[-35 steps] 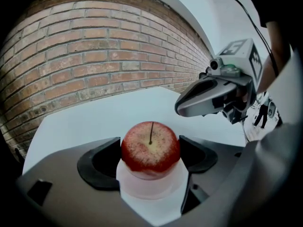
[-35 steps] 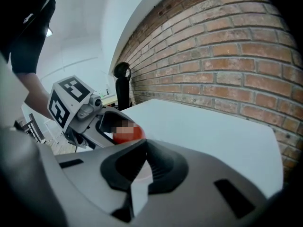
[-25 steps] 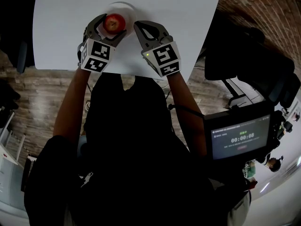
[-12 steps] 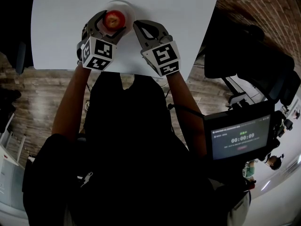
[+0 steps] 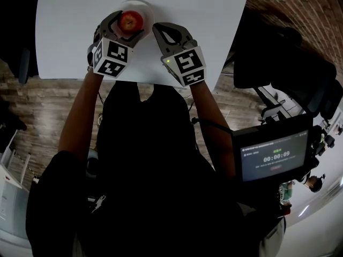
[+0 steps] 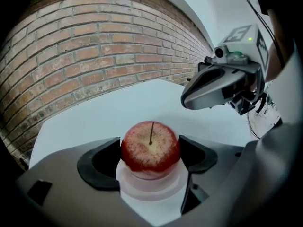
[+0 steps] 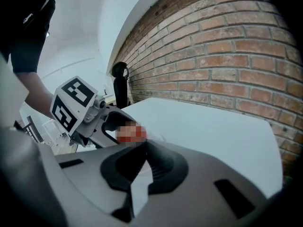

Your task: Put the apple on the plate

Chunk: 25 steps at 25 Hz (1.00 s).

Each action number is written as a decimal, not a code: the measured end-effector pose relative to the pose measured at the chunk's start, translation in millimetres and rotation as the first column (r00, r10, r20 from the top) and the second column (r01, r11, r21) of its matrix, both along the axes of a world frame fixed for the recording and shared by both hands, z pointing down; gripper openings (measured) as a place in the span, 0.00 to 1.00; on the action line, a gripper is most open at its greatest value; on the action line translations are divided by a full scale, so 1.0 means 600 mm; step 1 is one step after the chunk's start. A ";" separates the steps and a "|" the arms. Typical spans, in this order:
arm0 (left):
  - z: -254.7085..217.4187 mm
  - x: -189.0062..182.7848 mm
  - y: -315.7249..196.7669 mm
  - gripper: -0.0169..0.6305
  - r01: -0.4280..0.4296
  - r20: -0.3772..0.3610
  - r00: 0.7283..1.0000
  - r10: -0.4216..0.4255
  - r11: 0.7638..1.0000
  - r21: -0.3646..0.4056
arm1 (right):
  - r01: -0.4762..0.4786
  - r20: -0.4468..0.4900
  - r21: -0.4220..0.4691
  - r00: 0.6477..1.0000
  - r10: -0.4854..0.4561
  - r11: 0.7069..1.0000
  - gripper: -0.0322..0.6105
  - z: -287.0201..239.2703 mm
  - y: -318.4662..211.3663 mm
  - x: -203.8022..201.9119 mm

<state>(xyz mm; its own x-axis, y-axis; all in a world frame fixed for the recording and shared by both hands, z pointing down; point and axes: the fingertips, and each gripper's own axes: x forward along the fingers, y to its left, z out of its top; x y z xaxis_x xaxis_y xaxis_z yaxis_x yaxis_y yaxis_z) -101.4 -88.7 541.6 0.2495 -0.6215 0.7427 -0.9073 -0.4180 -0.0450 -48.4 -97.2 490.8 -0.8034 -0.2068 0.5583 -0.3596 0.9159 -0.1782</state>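
Note:
A red apple (image 5: pixel 131 21) with its stem up sits between the jaws of my left gripper (image 5: pixel 126 24), which is shut on it. Directly under the apple is a small white plate (image 5: pixel 146 7) on the white table (image 5: pixel 203 15). In the left gripper view the apple (image 6: pixel 150 150) meets both black pads and the plate (image 6: pixel 151 189) shows just beneath it; whether the fruit rests on the plate I cannot tell. My right gripper (image 5: pixel 163 32) hovers just to the right, shut and empty, its tips (image 7: pixel 142 148) together.
The table's near edge runs just behind both grippers. A brick wall (image 6: pixel 94 56) stands beyond the table. A black chair (image 5: pixel 289 58) is at the right and a small screen (image 5: pixel 273 157) hangs at the person's right side.
My left gripper carried the apple a little farther forward, from the plate's near edge to over its middle. The right gripper has hardly moved.

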 end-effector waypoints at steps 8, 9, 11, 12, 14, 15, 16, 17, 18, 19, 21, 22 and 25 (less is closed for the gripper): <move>0.004 0.000 -0.001 0.63 -0.016 0.015 1.000 0.016 1.000 -0.019 | -0.007 0.002 0.004 1.000 0.007 1.000 0.06 -0.001 -0.005 0.000; 0.004 -0.001 -0.001 0.63 -0.017 0.015 1.000 0.017 1.000 -0.018 | -0.008 0.002 0.004 1.000 0.008 1.000 0.06 -0.001 -0.005 0.000; 0.003 -0.002 -0.001 0.63 -0.017 0.014 1.000 0.017 1.000 -0.016 | -0.010 0.002 0.003 1.000 0.010 1.000 0.06 -0.001 -0.006 0.000; 0.003 -0.002 -0.001 0.63 -0.016 0.013 1.000 0.017 1.000 -0.016 | -0.010 0.002 0.003 1.000 0.010 1.000 0.06 -0.001 -0.005 -0.001; 0.004 -0.003 -0.001 0.63 -0.016 0.011 1.000 0.016 1.000 -0.017 | -0.010 0.002 0.002 1.000 0.010 1.000 0.06 -0.001 -0.005 -0.001; 0.005 -0.003 -0.001 0.63 -0.017 0.009 1.000 0.017 1.000 -0.019 | -0.010 0.002 0.002 1.000 0.010 1.000 0.06 -0.001 -0.005 0.000; 0.005 -0.002 0.000 0.63 -0.017 0.008 1.000 0.017 1.000 -0.022 | -0.011 0.001 0.002 1.000 0.011 1.000 0.06 -0.001 -0.005 0.000; 0.006 -0.002 0.000 0.63 -0.017 0.007 1.000 0.018 1.000 -0.024 | -0.012 0.001 0.002 1.000 0.012 1.000 0.06 -0.001 -0.005 0.001; 0.006 -0.002 0.000 0.63 -0.017 0.005 1.000 0.017 1.000 -0.024 | -0.012 0.001 0.002 1.000 0.012 1.000 0.06 0.000 -0.006 0.002; 0.006 -0.002 -0.001 0.63 -0.017 0.004 1.000 0.017 1.000 -0.024 | -0.013 0.001 0.002 1.000 0.013 1.000 0.06 0.000 -0.006 0.002; 0.007 -0.002 -0.001 0.63 -0.015 0.003 1.000 0.015 1.000 -0.024 | -0.013 0.000 0.002 1.000 0.013 1.000 0.06 0.000 -0.006 0.003; 0.007 -0.001 -0.001 0.63 -0.015 0.001 1.000 0.015 1.000 -0.024 | -0.013 0.000 0.002 1.000 0.013 1.000 0.06 0.000 -0.006 0.002; 0.006 -0.002 -0.002 0.64 -0.012 -0.006 1.000 0.012 1.000 -0.024 | -0.012 0.000 0.001 1.000 0.012 1.000 0.06 0.000 -0.005 0.002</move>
